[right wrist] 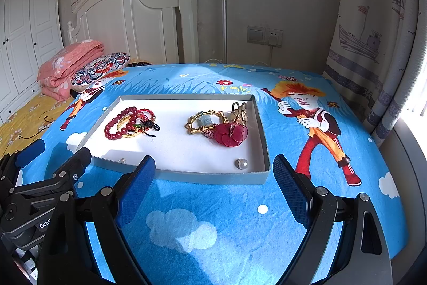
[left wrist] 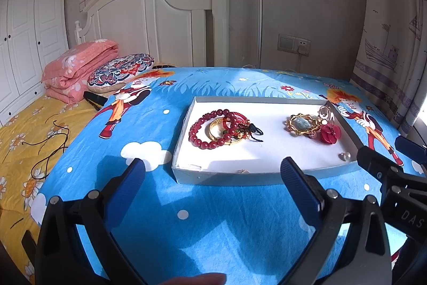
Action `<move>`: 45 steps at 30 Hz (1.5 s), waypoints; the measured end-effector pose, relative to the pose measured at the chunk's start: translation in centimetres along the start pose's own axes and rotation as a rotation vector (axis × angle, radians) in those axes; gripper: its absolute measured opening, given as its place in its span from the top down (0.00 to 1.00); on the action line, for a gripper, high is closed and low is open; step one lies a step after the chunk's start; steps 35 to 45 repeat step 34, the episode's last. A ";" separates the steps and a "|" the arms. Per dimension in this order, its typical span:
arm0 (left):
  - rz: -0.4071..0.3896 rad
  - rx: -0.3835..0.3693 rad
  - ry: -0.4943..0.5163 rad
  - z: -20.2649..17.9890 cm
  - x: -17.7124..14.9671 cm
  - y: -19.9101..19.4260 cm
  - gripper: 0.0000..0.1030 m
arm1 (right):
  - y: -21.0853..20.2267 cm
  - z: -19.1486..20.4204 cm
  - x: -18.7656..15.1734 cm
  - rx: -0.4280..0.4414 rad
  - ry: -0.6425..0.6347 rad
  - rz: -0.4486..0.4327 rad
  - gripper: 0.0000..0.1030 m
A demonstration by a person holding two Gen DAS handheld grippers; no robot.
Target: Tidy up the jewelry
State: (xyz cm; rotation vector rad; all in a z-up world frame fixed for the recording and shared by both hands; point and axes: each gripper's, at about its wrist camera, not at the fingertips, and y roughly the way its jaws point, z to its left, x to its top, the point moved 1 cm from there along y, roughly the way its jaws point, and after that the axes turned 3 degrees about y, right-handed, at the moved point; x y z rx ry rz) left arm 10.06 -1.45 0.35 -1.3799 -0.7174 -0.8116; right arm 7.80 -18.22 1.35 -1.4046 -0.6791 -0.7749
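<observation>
A shallow grey tray with a white floor (left wrist: 184, 174) (right wrist: 213, 176) lies on the blue cartoon bedspread. At its left lie a red bead bracelet (left wrist: 202, 136) (right wrist: 113, 128), a gold bangle (left wrist: 214, 128) (right wrist: 125, 130) and a red cord bracelet (left wrist: 237, 119) (right wrist: 144, 112), overlapping. At its right sit a gold-framed brooch (left wrist: 303, 124) (right wrist: 205, 120), a red flower piece (left wrist: 330, 134) (right wrist: 230, 135) and a gold ring-like piece (left wrist: 326, 112) (right wrist: 240, 108). A pearl earring (right wrist: 242, 164) (left wrist: 344, 156) rests near the front right corner. My left gripper (left wrist: 213, 172) and right gripper (right wrist: 213, 172) both hover open before the tray's near wall, holding nothing.
A folded pink quilt (left wrist: 77, 68) and patterned cushion (left wrist: 120, 71) lie at the far left by the white headboard (left wrist: 149, 18). A black cord (left wrist: 50, 143) lies on the yellow sheet. A curtain (left wrist: 392, 31) hangs at the right. A small pale stud (right wrist: 122, 160) sits by the tray's front wall.
</observation>
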 end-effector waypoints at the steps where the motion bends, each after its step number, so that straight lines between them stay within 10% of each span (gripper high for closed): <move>1: 0.001 0.001 0.000 0.0 0.0 0.0 0.05 | 0.0 0.1 0.0 0.001 0.000 0.000 0.18; 27: -0.051 0.045 0.019 -0.1 0.1 -0.3 0.05 | 0.0 0.4 -0.4 0.009 -0.017 0.006 0.18; 34: 0.038 0.007 -0.056 5.7 1.5 2.5 0.05 | 2.7 -6.9 0.2 -0.079 0.075 0.055 0.18; 45: 0.038 0.007 -0.056 5.7 1.5 2.5 0.05 | 2.7 -6.9 0.2 -0.079 0.075 0.055 0.18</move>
